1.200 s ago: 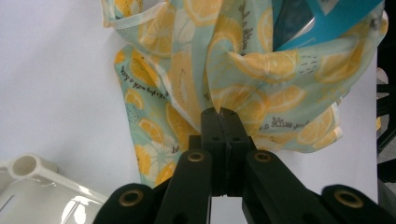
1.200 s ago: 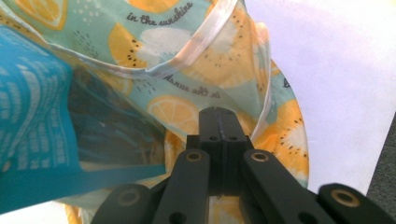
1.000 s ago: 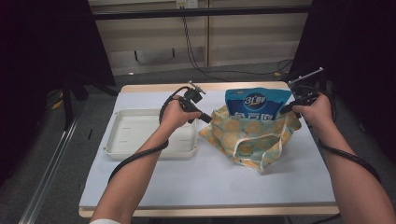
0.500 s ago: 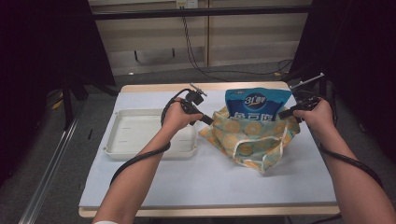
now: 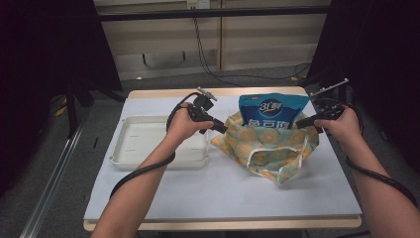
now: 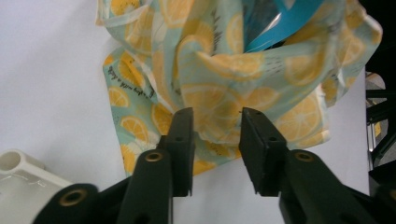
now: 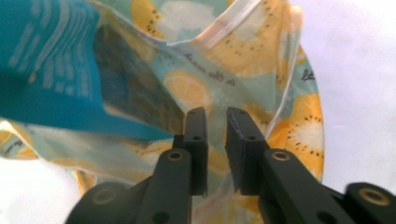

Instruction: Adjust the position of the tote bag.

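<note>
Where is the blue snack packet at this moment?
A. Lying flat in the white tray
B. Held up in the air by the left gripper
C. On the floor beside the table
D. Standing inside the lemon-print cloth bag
D: the blue snack packet rises out of the open lemon-print cloth bag, while the white tray holds nothing.

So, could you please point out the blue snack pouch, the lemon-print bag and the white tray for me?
blue snack pouch (image 5: pixel 273 111), high view, on its printed front above the bag's mouth.
lemon-print bag (image 6: pixel 219 100), left gripper view, on the bunched fabric.
white tray (image 5: pixel 148 159), high view, on its near rim.
</note>
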Motion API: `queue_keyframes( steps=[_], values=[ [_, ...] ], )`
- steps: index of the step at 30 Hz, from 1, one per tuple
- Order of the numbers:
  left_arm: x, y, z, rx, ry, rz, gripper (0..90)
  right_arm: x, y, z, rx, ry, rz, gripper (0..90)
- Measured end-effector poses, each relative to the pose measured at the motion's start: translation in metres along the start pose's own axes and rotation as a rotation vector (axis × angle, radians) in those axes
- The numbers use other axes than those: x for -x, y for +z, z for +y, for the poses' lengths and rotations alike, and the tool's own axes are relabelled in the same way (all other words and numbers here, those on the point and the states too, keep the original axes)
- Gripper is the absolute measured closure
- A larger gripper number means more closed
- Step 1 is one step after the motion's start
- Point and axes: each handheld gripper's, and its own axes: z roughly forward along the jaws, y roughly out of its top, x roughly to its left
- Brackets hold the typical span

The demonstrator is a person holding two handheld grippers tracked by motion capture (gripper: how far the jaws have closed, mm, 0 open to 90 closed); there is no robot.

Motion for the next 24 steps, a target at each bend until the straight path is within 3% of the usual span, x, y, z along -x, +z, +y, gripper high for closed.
queue_keyframes(
  steps=[7,17,22,24],
  values=[
    [0.009,-0.002,0.002,0.018,0.031,0.008,49.4,-0.003,-0.004,-0.005,0.012,0.006,0.014,69.0],
    [0.014,0.016,-0.002,0.02,0.013,-0.004,38.3,-0.012,-0.014,-0.007,0.029,-0.007,0.035,60.1],
    [0.014,0.022,-0.002,0.026,0.005,0.006,41.6,-0.017,-0.017,-0.01,0.035,0.0,0.05,53.5],
    [0.014,0.024,-0.001,0.03,0.0,0.002,49.4,-0.019,-0.019,-0.011,0.032,-0.004,0.054,51.8]
  ],
)
